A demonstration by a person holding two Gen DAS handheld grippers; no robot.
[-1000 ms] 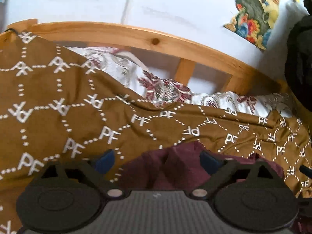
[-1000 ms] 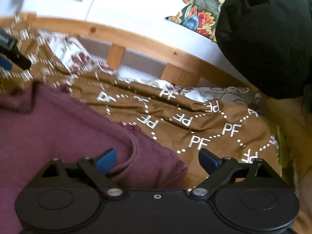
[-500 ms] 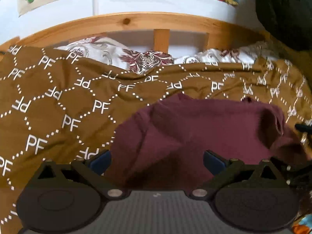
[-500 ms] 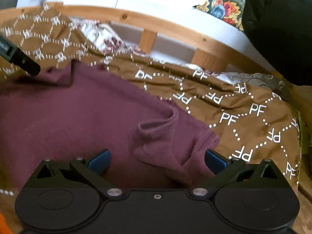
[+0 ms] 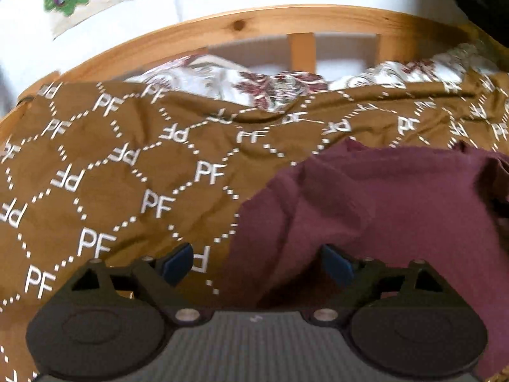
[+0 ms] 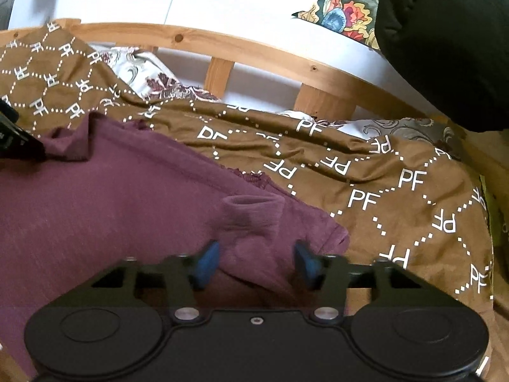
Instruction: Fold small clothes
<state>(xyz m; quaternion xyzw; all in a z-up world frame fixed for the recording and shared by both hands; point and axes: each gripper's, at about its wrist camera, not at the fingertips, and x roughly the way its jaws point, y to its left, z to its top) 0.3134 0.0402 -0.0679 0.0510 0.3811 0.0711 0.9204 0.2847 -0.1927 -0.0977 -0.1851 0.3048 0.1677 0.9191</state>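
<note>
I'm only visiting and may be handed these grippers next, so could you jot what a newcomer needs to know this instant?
Left gripper: open, straddling the maroon garment's edge.
Right gripper: partly open around a bunched sleeve, not visibly clamped.
The garment lies spread and rumpled on the brown PF bedspread, near the wooden bed rail.
Done: no fold visible.
Left: grasp, flatten, fold.

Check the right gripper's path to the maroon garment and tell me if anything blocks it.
Nothing visible blocks it. The right gripper is open, with a raised fold of the maroon garment directly between its blue fingertips. Only the brown patterned bedspread lies around the garment, and that is underneath and off to the side.
</note>
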